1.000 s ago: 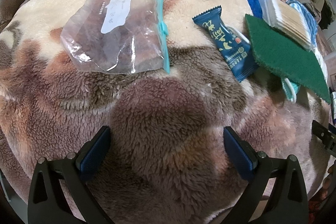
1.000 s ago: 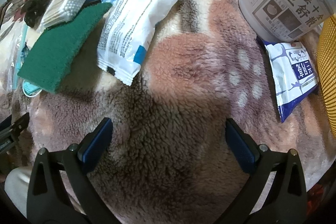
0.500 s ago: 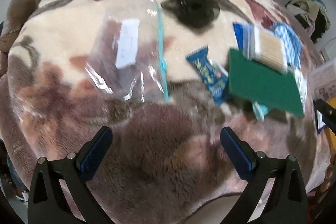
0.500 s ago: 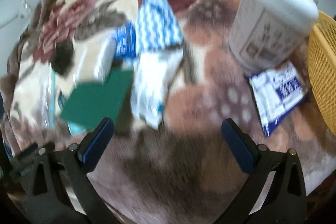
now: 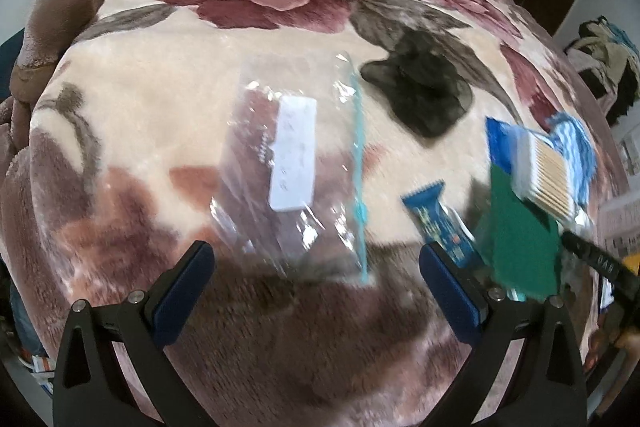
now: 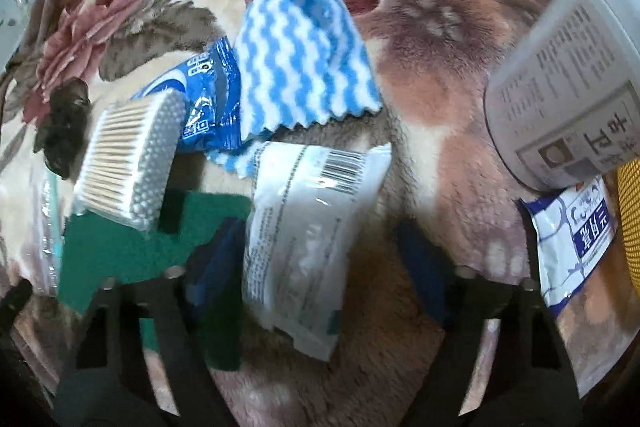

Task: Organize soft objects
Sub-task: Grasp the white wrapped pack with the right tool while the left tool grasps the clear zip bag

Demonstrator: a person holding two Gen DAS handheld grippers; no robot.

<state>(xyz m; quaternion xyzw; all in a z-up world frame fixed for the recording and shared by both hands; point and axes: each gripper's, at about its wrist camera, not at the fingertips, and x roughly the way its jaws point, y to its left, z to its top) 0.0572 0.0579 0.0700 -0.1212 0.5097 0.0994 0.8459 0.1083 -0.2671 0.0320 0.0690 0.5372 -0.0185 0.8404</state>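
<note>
Both grippers hang above the blanket (image 5: 160,115) with nothing held, so my read is they're picking a first target; no sorting done yet.

Left gripper (image 5: 316,291): jaws wide, empty. Clear zip bag (image 5: 296,167) lies flat just ahead of them, probably the container. Black hair tie (image 5: 424,95) sits beyond it, apart from the rest.

Right gripper (image 6: 316,267): jaws have just been closing, now about half-way, not pressing on anything. White packet (image 6: 308,247) lies in the gap between them but below, on the blanket.

Soft things are heaped together: green scrub pad (image 6: 132,247), striped cloth (image 6: 304,55), blue wrapper (image 6: 208,103), all overlapping. Cotton swab pack (image 6: 128,163) rests on the pad's edge, so lifting the pad likely tips it. Small blue sachet (image 5: 440,223) lies beside the pad.

Off to the right: white tub (image 6: 568,83) lying on a blue-white pouch (image 6: 572,247), yellow basket (image 6: 630,227) at the edge, clear of the heap.
</note>
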